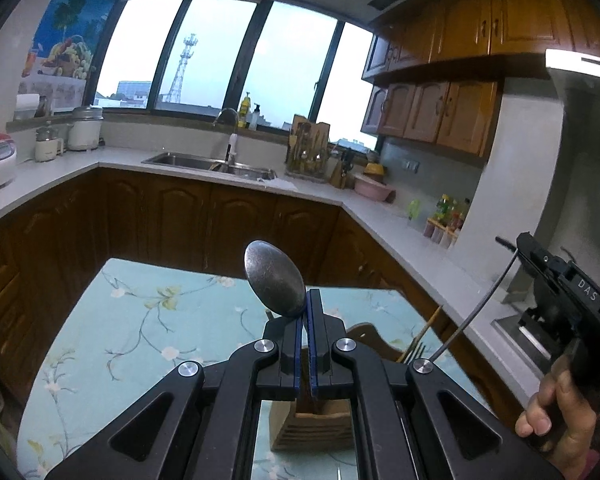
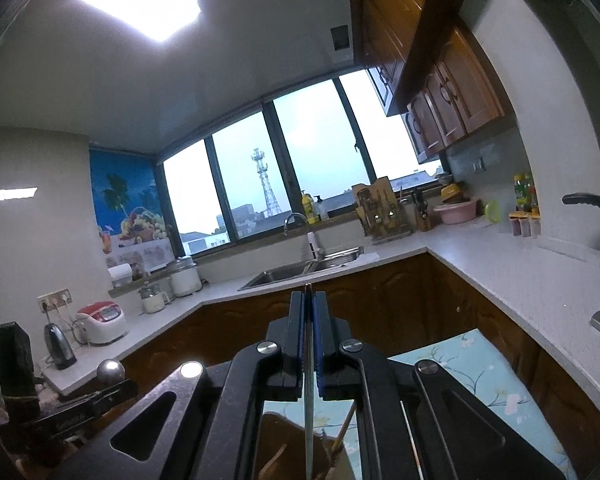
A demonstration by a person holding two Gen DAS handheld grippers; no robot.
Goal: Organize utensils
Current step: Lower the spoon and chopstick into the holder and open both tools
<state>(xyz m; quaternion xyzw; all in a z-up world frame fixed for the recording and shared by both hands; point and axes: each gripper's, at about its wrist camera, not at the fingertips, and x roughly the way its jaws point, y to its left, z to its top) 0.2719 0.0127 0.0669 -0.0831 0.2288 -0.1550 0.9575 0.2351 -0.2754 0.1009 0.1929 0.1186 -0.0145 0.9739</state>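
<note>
Your left gripper (image 1: 306, 300) clamps a spoon (image 1: 275, 278), right gripper (image 2: 309, 300) a fork (image 1: 454, 334), above the wooden holder (image 1: 312, 424); neither deposited yet

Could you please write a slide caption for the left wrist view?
Left gripper holds a metal spoon bowl-up above a wooden utensil holder on the floral table.

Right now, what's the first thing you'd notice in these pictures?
The big metal spoon, bowl up, pinched in the left gripper above the wooden utensil holder on the flowery tablecloth. Next, the right gripper shut on a thin metal utensil handle, and the tall tower outside the window.
</note>
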